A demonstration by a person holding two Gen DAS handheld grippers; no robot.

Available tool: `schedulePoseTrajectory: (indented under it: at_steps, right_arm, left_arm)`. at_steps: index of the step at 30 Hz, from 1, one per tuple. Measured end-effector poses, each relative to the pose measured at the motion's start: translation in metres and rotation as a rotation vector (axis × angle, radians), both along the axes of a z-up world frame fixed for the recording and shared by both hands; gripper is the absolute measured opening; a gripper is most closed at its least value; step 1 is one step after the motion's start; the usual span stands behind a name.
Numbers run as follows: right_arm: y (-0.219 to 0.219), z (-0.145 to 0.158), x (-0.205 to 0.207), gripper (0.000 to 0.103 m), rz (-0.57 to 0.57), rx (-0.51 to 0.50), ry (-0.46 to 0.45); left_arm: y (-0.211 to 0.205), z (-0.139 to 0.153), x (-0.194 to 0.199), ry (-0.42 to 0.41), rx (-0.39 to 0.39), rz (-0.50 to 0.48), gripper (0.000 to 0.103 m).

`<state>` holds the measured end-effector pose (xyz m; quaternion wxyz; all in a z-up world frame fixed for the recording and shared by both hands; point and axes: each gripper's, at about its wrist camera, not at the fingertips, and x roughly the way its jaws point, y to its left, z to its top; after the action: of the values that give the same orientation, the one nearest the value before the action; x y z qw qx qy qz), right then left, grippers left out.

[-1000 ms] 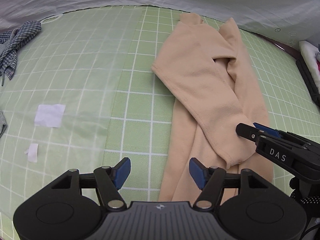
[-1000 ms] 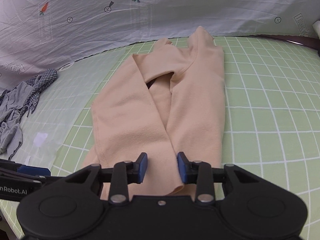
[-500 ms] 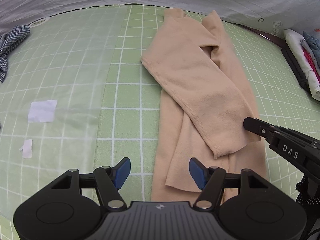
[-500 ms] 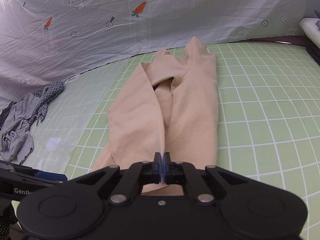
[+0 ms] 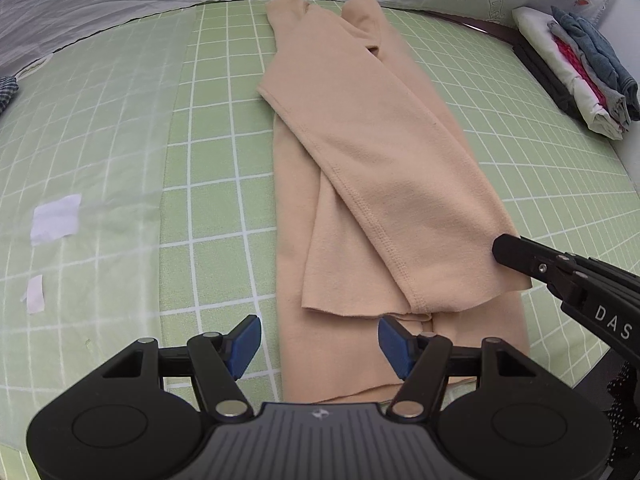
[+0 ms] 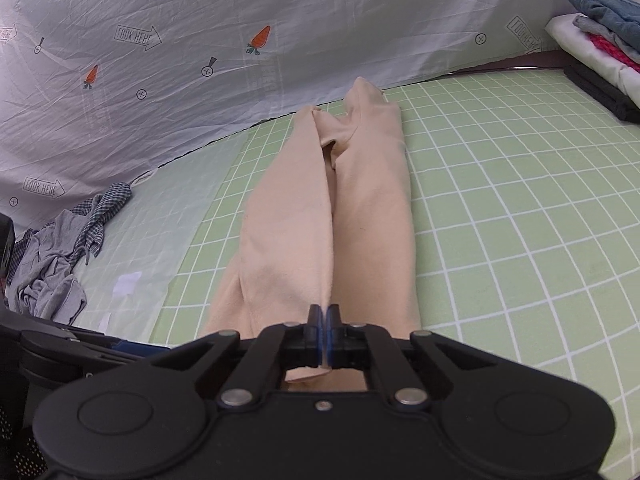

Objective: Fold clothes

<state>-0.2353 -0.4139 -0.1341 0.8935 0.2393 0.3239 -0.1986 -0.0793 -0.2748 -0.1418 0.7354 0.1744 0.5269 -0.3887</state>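
A beige long-sleeved garment (image 5: 360, 152) lies lengthwise on the green grid mat (image 5: 216, 200), with both sleeves folded in over its body. My left gripper (image 5: 320, 340) hovers open over the near hem, and nothing is pinched between its blue pads. My right gripper (image 6: 324, 328) is shut on the folded sleeve (image 6: 296, 240) near its cuff, with fabric showing between and below the pads. In the left wrist view the right gripper (image 5: 504, 248) meets the sleeve's right edge.
A stack of folded clothes (image 5: 576, 68) sits at the mat's far right corner. Crumpled grey and checked clothes (image 6: 52, 268) lie at the left. White paper scraps (image 5: 56, 220) are on the mat's left part. A white printed sheet (image 6: 200, 40) hangs behind.
The right gripper's jaws closed on the sleeve and pulled it back, stretching it toward the camera. The left gripper shifted right, so the garment's hem now lies in front of its open fingers.
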Motion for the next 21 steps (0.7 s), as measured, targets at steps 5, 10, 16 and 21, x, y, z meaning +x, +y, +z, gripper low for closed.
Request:
schedulePoseTrajectory:
  at_steps: [5,10,16,21]
  right_arm:
    - [0.01,0.001,-0.015,0.002,-0.032,-0.022,0.008]
    - [0.013,-0.007,-0.024,0.002,-0.077,-0.01,0.053]
    - [0.02,-0.01,-0.021,0.003,-0.096,-0.054,0.113]
    - [0.016,-0.014,-0.019,0.021,-0.13,-0.071,0.167]
  left_arm:
    - [0.002,-0.003,-0.004,-0.01,0.006,-0.032,0.066]
    - [0.007,-0.008,-0.01,-0.008,0.017,-0.056,0.066]
    - [0.019,-0.011,-0.01,-0.006,0.027,-0.052,0.066]
    - [0.025,-0.01,-0.011,-0.008,0.026,-0.04,0.066]
